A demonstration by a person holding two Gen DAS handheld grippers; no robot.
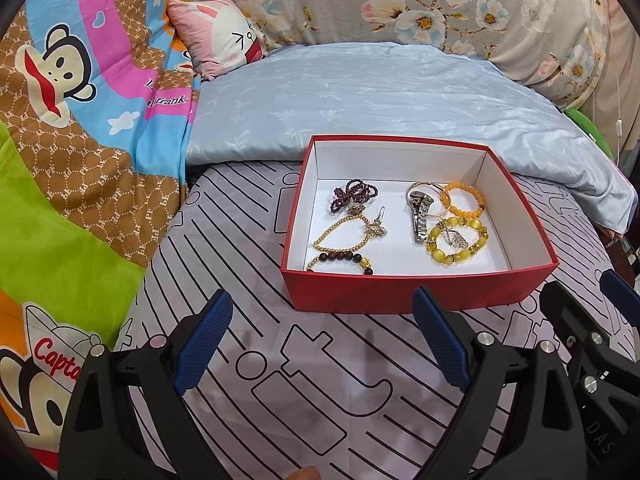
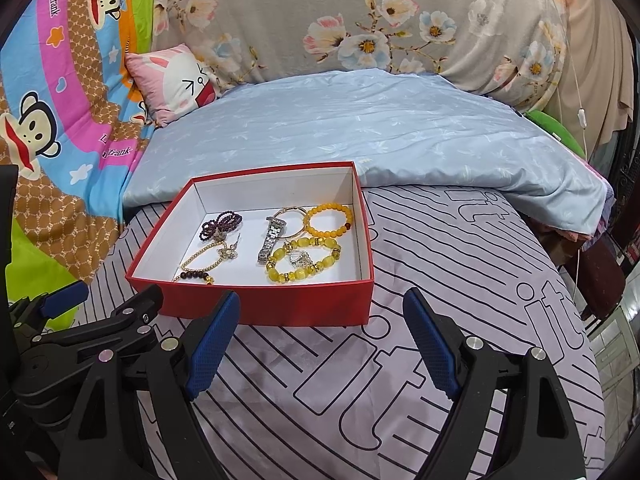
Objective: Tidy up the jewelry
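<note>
reading "frank" and "capt" on the cartoon quilt at frame left. my left gripper and right gripper gape, released, low in frame before the red box, holding six bracelets and one watch.

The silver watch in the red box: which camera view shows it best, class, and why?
The left wrist view: the silver watch appears larger there, its links clear. In the right wrist view the watch is smaller and farther left, though unobstructed inside the red box.
</note>
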